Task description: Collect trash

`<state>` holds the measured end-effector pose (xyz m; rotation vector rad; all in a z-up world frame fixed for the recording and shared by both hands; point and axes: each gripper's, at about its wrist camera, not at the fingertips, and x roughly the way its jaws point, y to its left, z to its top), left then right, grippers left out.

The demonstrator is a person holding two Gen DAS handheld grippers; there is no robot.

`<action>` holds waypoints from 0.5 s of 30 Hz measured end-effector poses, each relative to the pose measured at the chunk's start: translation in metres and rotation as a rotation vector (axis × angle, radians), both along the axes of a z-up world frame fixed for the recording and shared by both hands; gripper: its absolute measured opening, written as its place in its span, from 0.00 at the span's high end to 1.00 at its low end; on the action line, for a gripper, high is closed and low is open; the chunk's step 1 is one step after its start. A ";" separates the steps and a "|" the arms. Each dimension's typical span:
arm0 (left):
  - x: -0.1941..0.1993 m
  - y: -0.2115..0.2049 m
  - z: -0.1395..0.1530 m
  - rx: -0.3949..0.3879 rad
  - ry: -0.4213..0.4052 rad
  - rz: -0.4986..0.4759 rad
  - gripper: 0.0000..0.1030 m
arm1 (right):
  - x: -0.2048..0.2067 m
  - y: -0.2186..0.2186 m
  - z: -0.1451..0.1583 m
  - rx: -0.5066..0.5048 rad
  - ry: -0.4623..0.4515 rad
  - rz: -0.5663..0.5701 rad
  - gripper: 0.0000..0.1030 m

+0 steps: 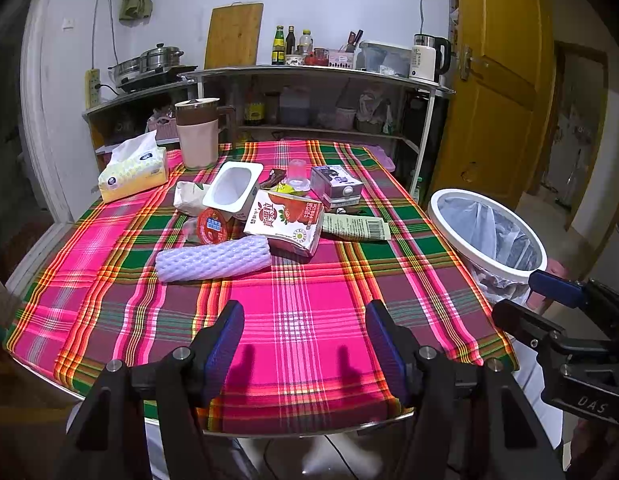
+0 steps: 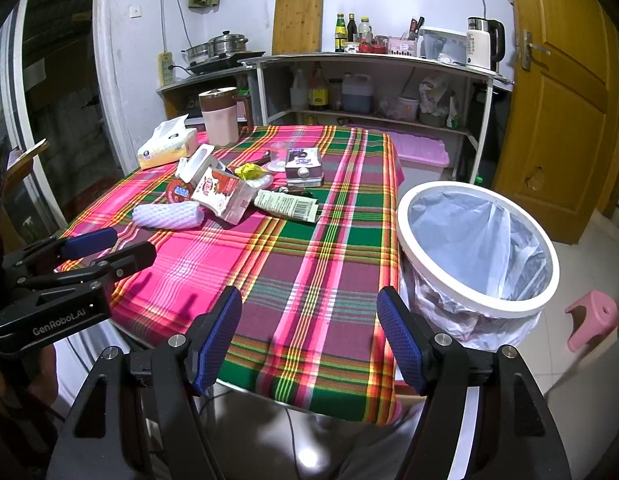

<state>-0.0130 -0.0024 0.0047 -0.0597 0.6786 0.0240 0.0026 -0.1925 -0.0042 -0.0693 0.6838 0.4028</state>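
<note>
On the left wrist view, the left gripper [image 1: 305, 344] is seen with fingers released, nothing between them, above the near edge of the plaid desk [image 1: 309, 320]. Trash pile [image 1: 269, 208] sits mid-desk; bin [image 1: 485, 232] stands at right.

On the right wrist view, the right gripper [image 2: 309, 340] is likewise released and empty, bin [image 2: 477, 248] just beside, trash pile [image 2: 229, 192] further back.

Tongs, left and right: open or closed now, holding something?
Left tongs: open, holding nothing.
Right tongs: open, holding nothing.
</note>
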 end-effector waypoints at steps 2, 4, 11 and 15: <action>0.000 0.000 0.000 0.000 0.001 0.000 0.39 | 0.001 0.000 -0.001 -0.001 0.000 -0.001 0.32; 0.000 0.000 0.000 0.000 0.000 0.001 0.39 | 0.001 0.000 -0.001 -0.002 0.000 0.000 0.32; 0.000 0.000 0.000 -0.001 0.001 0.001 0.39 | 0.001 0.000 0.000 -0.002 0.001 -0.001 0.32; 0.000 0.001 0.000 -0.001 0.001 0.001 0.39 | 0.001 0.000 -0.001 -0.003 0.000 0.000 0.32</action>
